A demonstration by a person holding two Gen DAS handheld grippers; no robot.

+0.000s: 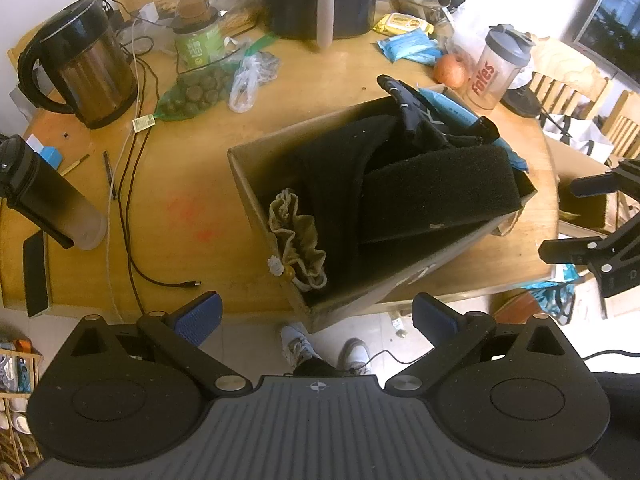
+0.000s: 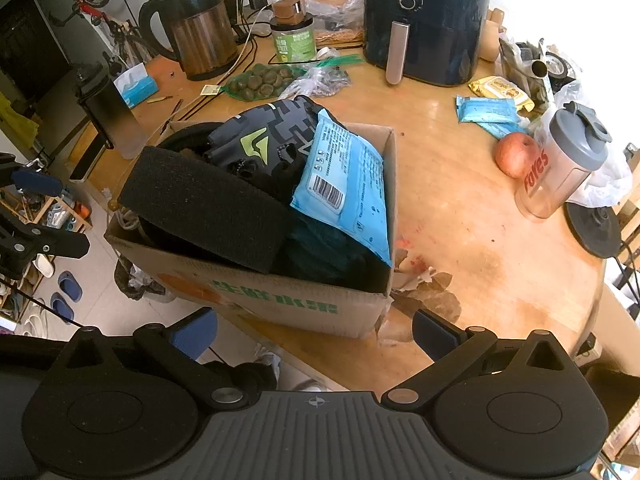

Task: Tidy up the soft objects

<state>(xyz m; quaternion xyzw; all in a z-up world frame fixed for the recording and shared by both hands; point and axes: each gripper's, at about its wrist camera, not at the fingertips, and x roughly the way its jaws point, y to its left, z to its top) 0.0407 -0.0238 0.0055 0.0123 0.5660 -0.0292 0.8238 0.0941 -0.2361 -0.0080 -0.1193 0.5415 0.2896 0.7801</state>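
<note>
A cardboard box (image 1: 256, 184) (image 2: 280, 300) sits at the near edge of the round wooden table. It holds a black foam block (image 1: 436, 184) (image 2: 200, 204), a beige drawstring pouch (image 1: 298, 236), a dark patterned glove (image 2: 264, 140), dark cloth and a blue wipes pack (image 2: 348, 184). My left gripper (image 1: 316, 316) is open and empty, just short of the box's near corner. My right gripper (image 2: 316, 330) is open and empty in front of the box's printed side. The other gripper shows at the right edge of the left wrist view (image 1: 592, 248).
On the table (image 2: 460, 208) stand a kettle (image 1: 84, 64), an air fryer (image 2: 428, 20), a green jar (image 2: 294, 42), a netted bag of round items (image 1: 192, 94), a shaker bottle (image 2: 564, 168), an apple (image 2: 514, 154), blue packs (image 2: 488, 112), cables (image 1: 128, 184) and a black flask (image 1: 44, 196). Chairs stand at the right.
</note>
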